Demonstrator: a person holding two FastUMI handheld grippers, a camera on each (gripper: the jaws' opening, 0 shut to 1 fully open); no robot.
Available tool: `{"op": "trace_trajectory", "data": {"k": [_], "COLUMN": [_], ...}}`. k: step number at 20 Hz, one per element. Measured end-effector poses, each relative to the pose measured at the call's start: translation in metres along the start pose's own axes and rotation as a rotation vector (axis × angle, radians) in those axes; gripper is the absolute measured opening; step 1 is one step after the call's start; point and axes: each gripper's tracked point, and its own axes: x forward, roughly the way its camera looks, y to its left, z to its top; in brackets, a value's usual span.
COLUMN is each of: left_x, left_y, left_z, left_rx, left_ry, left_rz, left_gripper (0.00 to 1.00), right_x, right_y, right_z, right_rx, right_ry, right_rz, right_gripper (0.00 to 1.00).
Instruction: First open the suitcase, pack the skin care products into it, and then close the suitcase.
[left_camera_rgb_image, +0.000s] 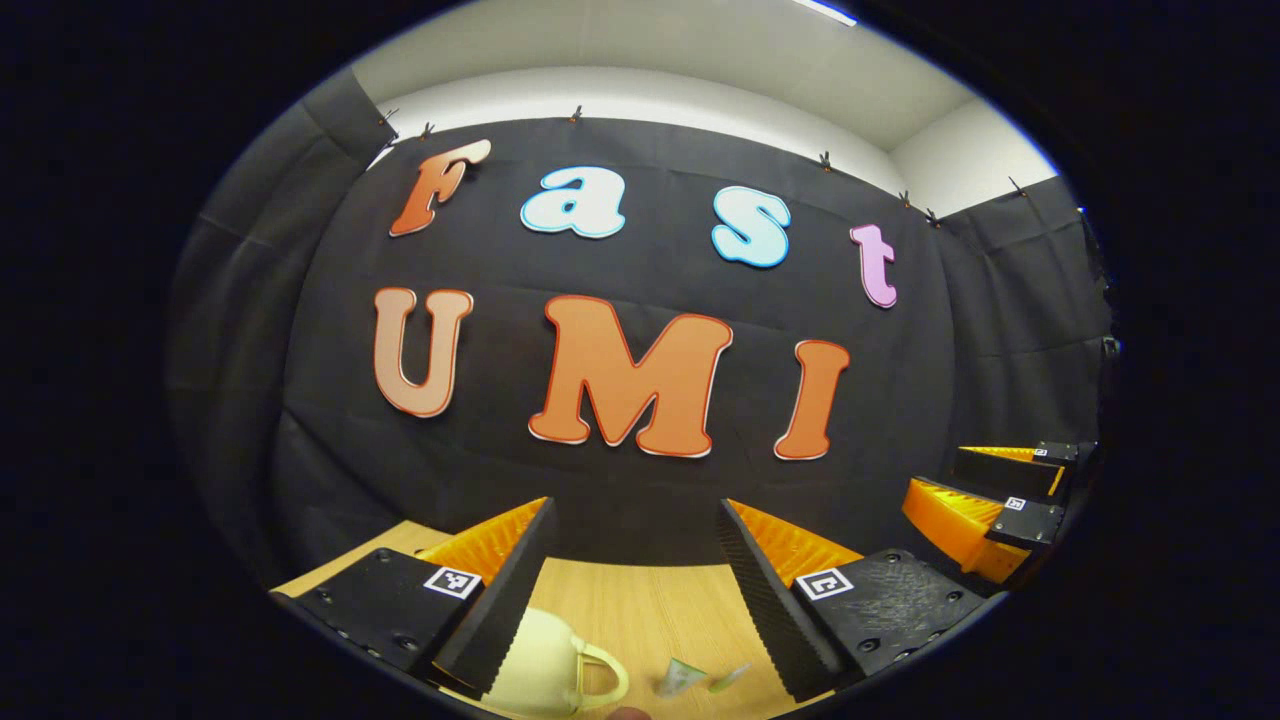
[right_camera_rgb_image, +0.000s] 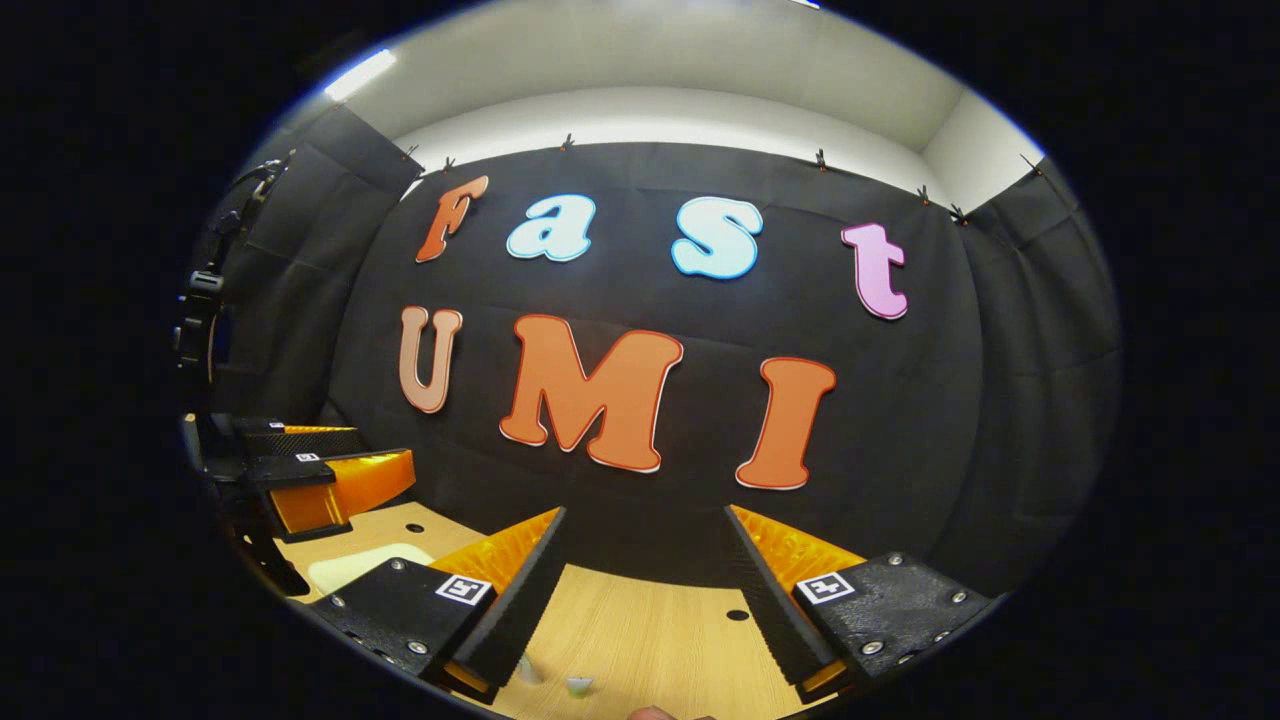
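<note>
Presently logged: left gripper and right gripper, both spread wide and empty, raised above the table. Cream suitcase sat below, lid apparently down; small tubes beside it. Risk: a blind descent could scatter them.

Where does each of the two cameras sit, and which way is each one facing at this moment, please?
Left gripper view: rides on the left gripper, open, facing the booth wall over the wooden table; a cream suitcase lies below, the right gripper off to its right.
Right gripper view: rides on the right gripper, open, facing the same wall; the left gripper shows at its left.
Shared: the wall, the table, both grippers.
</note>
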Motion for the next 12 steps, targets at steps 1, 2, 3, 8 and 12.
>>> {"op": "trace_trajectory", "data": {"k": [1, 2, 3, 8, 12], "left_x": [0.000, 0.002, 0.004, 0.016, 0.010], "left_y": [0.003, 0.003, 0.000, -0.014, -0.024], "left_z": [0.003, 0.003, 0.000, -0.003, -0.026], "left_rx": [0.004, 0.004, 0.007, 0.046, 0.208], "left_ry": [-0.013, -0.020, -0.017, -0.031, -0.020], "left_rz": [0.012, 0.017, 0.017, 0.021, 0.039], "left_gripper": [0.98, 0.98, 0.98, 0.98, 0.96], "right_x": [0.004, 0.008, 0.013, 0.021, 0.021], "right_y": [0.002, 0.004, 0.001, 0.004, 0.003], "right_z": [-0.002, -0.005, -0.005, -0.012, -0.032], "right_rx": [-0.002, -0.013, -0.032, 0.000, -0.029], "right_ry": [0.004, 0.005, 0.013, 0.021, 0.045], "right_rz": [0.021, 0.042, 0.043, 0.085, 0.111], "right_gripper": [0.95, 0.98, 0.95, 0.92, 0.95]}}
